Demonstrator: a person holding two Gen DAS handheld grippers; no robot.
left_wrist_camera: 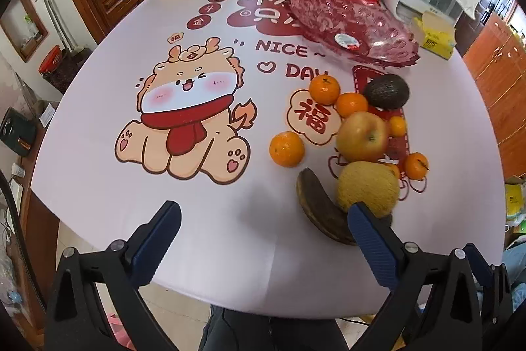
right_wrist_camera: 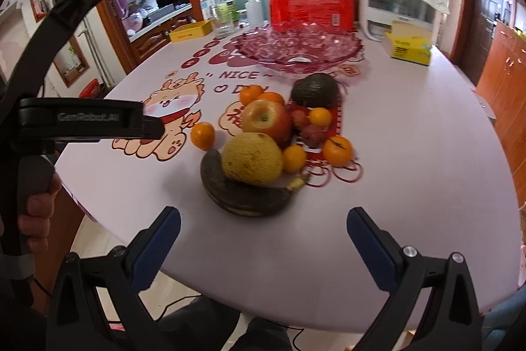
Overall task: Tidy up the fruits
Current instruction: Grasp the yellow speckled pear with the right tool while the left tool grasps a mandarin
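Observation:
A pile of fruit lies on the table: a yellow netted melon (right_wrist_camera: 252,158) resting on a dark overripe banana (right_wrist_camera: 243,196), a red-yellow apple (right_wrist_camera: 267,120), a dark avocado (right_wrist_camera: 314,90), several mandarins (right_wrist_camera: 337,150) and small reddish fruits (right_wrist_camera: 312,134). One mandarin (right_wrist_camera: 203,135) lies apart to the left. A pink glass fruit bowl (right_wrist_camera: 297,50) stands behind the pile, empty. My right gripper (right_wrist_camera: 263,229) is open, just in front of the banana. My left gripper (left_wrist_camera: 263,222) is open, left of the melon (left_wrist_camera: 368,188) and banana (left_wrist_camera: 320,213).
At the table's back stand a red package (right_wrist_camera: 312,4), a white appliance (right_wrist_camera: 399,0), a yellow tissue box (right_wrist_camera: 411,48), bottles (right_wrist_camera: 225,10) and a yellow tin (right_wrist_camera: 190,31). The left gripper's body (right_wrist_camera: 82,120) shows at the left. Wooden cabinets stand at the right.

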